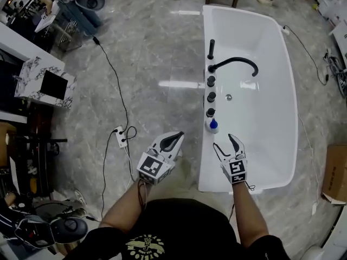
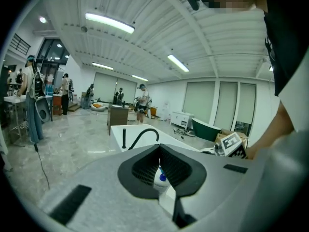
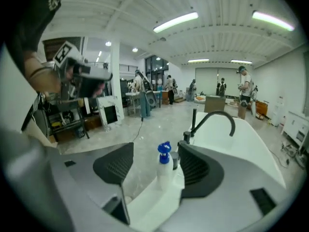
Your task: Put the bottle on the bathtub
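Observation:
A small white bottle with a blue cap (image 1: 211, 125) stands upright on the left rim of the white bathtub (image 1: 204, 164), just past the nearest black knob. My right gripper (image 1: 223, 140) is open just short of it, over the rim; in the right gripper view the bottle (image 3: 164, 170) stands a little ahead, between the lines of the two jaws and touching neither. My left gripper (image 1: 174, 140) hangs over the floor left of the tub, shut on nothing. In the left gripper view the bottle (image 2: 161, 179) shows through the slit below the closed tips.
A black arched faucet (image 1: 236, 64) and a row of black knobs (image 1: 211, 97) line the tub's left rim beyond the bottle. A power strip (image 1: 120, 137) and its cable lie on the marble floor to the left. A cardboard box (image 1: 335, 172) sits at the right.

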`<control>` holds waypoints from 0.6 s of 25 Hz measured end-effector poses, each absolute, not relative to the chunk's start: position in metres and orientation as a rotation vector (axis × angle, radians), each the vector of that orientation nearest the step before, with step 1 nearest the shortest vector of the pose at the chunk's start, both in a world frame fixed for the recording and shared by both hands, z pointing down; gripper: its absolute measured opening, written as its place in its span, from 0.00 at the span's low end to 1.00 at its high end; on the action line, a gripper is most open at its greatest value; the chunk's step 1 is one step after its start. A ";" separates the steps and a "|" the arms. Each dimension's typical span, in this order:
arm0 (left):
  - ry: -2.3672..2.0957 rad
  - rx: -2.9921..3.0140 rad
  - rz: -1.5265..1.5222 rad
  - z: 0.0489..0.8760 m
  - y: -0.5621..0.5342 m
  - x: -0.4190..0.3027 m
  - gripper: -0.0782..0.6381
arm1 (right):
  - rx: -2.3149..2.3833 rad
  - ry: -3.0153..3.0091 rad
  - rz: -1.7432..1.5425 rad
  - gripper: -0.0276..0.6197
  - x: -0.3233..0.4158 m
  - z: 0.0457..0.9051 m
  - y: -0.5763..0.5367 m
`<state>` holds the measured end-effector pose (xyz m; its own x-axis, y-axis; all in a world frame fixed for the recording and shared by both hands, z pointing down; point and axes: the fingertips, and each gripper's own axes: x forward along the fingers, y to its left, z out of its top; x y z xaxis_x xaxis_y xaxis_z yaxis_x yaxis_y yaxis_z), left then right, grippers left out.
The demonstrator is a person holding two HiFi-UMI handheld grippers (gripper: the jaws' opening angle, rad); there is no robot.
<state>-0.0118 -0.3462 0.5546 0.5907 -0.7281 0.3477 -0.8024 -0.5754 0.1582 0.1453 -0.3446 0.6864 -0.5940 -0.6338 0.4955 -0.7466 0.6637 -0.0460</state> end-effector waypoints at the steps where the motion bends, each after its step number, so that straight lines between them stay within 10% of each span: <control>1: -1.241 2.526 0.339 0.550 -0.339 -0.007 0.12 | 1.101 -2.481 0.348 0.48 0.150 0.666 -0.338; 4: -1.262 2.540 0.291 0.529 -0.320 0.005 0.12 | 1.137 -2.559 0.302 0.45 0.164 0.611 -0.315; 8: -1.270 2.613 0.222 0.486 -0.288 0.027 0.12 | 1.173 -2.627 0.253 0.10 0.180 0.545 -0.283; 15: -1.410 2.599 0.121 0.429 -0.244 0.041 0.12 | 1.231 -2.671 0.149 0.06 0.208 0.471 -0.239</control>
